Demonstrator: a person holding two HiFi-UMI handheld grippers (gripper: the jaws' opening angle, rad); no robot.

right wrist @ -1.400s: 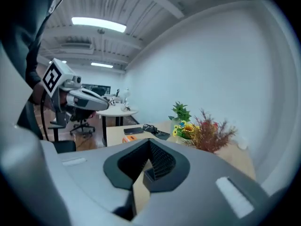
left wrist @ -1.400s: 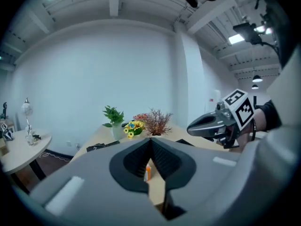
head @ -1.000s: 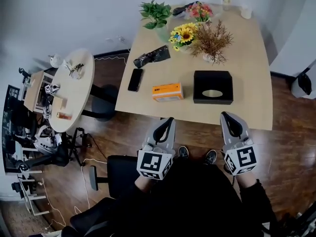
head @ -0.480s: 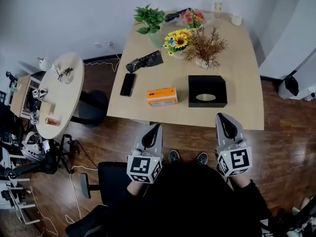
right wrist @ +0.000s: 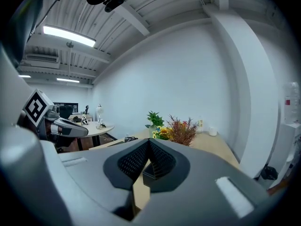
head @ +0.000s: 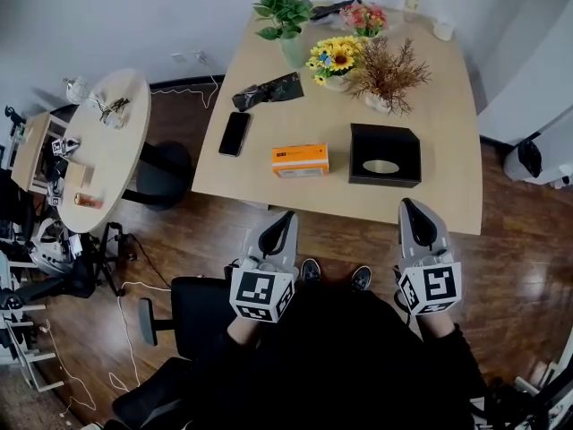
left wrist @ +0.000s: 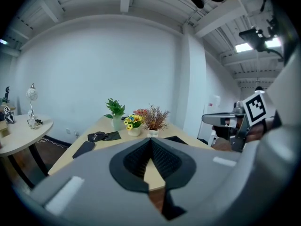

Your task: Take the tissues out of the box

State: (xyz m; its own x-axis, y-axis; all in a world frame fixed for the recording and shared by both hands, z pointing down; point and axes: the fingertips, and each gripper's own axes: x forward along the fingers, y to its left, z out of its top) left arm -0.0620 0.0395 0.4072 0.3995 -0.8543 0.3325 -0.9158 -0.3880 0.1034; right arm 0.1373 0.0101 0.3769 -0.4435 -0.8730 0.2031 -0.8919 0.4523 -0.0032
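The black tissue box [head: 385,155] lies on the wooden table [head: 448,106], right of centre, with a pale tissue showing in its oval slot [head: 381,166]. My right gripper [head: 414,210] is shut and empty; it hangs over the floor just short of the table's near edge, in line with the box. My left gripper [head: 286,219] is also shut and empty, off the near edge below an orange carton [head: 301,160]. The left gripper view has closed jaws [left wrist: 151,141] and the box [left wrist: 177,139] beyond them. Under the closed jaws in the right gripper view [right wrist: 149,143] sits the box [right wrist: 153,174].
On the table are a black phone [head: 235,133], a dark pouch [head: 269,90], a potted plant [head: 285,16], sunflowers [head: 336,61], dried twigs in a vase [head: 387,72] and a cup [head: 442,29]. A round side table [head: 103,150] stands at the left, with a black chair [head: 192,307] near my legs.
The head camera has swung, so the table sits differently in view. My left gripper has drifted a little leftward along the table's near edge. Both grippers stay shut and empty.
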